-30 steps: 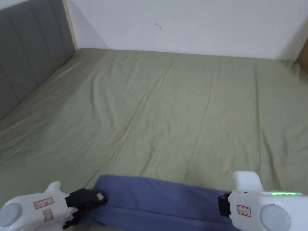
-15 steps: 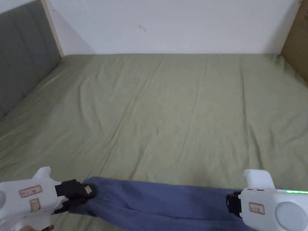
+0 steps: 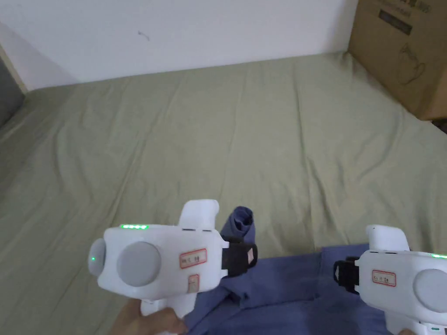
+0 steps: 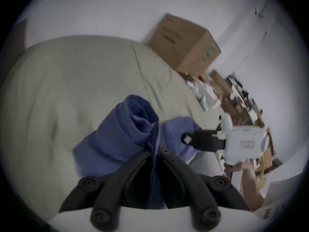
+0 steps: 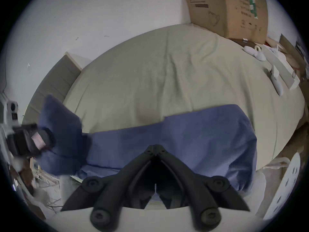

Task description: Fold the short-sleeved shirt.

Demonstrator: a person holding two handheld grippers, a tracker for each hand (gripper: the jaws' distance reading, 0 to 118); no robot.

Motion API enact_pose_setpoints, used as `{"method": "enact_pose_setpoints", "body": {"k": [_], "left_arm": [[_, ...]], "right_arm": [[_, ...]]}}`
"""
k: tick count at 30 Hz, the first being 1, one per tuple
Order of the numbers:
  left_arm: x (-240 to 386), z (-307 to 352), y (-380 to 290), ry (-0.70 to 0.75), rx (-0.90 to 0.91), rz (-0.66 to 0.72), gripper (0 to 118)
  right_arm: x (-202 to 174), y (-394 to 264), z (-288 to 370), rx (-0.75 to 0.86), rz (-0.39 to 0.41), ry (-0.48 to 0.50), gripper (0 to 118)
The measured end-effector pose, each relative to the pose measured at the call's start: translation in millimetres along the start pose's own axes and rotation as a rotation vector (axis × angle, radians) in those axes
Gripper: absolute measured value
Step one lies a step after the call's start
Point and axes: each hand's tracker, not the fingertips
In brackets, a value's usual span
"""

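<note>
the left gripper point(image 4: 154, 149) is clamped on a bunched end of the blue short-sleeved shirt point(image 3: 279, 283), raised above the green bed sheet point(image 3: 218, 144). the right gripper point(image 5: 155, 149) has its jaws closed, seemingly pinning the shirt's right end at the near edge. the step looks like a crosswise fold; next, the raised end needs carrying right and laying flat. a cardboard box point(image 3: 401, 48) stands far right, contents unseen.
</note>
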Motion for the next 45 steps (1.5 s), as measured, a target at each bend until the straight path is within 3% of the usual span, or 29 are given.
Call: {"method": "enact_pose_setpoints", "body": {"k": [2, 3, 4, 6, 7, 8, 10, 11, 14, 18, 26, 31, 41, 45], "left_arm": [[-0.7, -35.7, -11.8, -0.033, -0.058, -0.001, 7], [-0.7, -49.2, -16.9, -0.011, -0.085, 0.005, 14], [2.5, -61.8, -22.2, 0.008, -0.120, -0.003, 29], [0.3, -75.2, -28.3, 0.015, -0.136, 0.006, 91], [0.5, -76.6, -29.7, 0.048, -0.161, 0.005, 110], [3.4, -69.3, -29.8, 0.045, -0.141, 0.008, 110], [-2.9, -50.0, -25.5, 0.009, -0.080, 0.017, 100], [-8.5, -39.2, -21.9, -0.007, -0.053, 0.066, 83], [-33.1, -7.6, -12.8, 0.023, 0.052, 0.173, 2], [-53.7, -3.9, -19.6, 0.191, 0.061, 0.210, 1], [-33.3, -80.6, -49.5, 0.071, -0.118, 0.180, 1], [-12.8, -94.6, -46.8, -0.037, -0.172, 0.196, 1], [13.9, -97.5, -52.8, -0.016, -0.206, 0.068, 1], [15.2, -110.0, -59.4, -0.018, -0.224, 0.090, 1]], "right_arm": [[10.7, -2.9, -1.5, -0.002, -0.025, -0.005, 0], [14.9, -4.1, -2.7, -0.006, -0.036, -0.011, 0], [18.7, -5.6, -3.7, -0.015, -0.049, -0.020, 0], [24.1, -8.0, -3.2, -0.017, -0.066, -0.028, 0], [25.8, -9.1, -1.9, -0.016, -0.071, -0.027, 0], [26.9, -10.0, 0.0, -0.016, -0.074, -0.026, 0], [27.3, -10.2, 3.2, -0.009, -0.077, -0.025, 0], [27.4, -9.9, 4.4, -0.006, -0.081, -0.023, 0], [27.0, -8.5, 5.6, 0.008, -0.097, 0.002, 0], [21.8, -8.6, 4.3, 0.017, -0.090, 0.004, 0], [22.8, -16.4, 0.9, -0.003, -0.092, 0.002, 0], [28.5, -18.9, 1.8, -0.009, -0.070, -0.040, 0], [45.4, -21.0, 5.6, -0.008, -0.111, -0.077, 0], [44.5, -21.3, 3.7, -0.011, -0.107, -0.082, 0]]}}
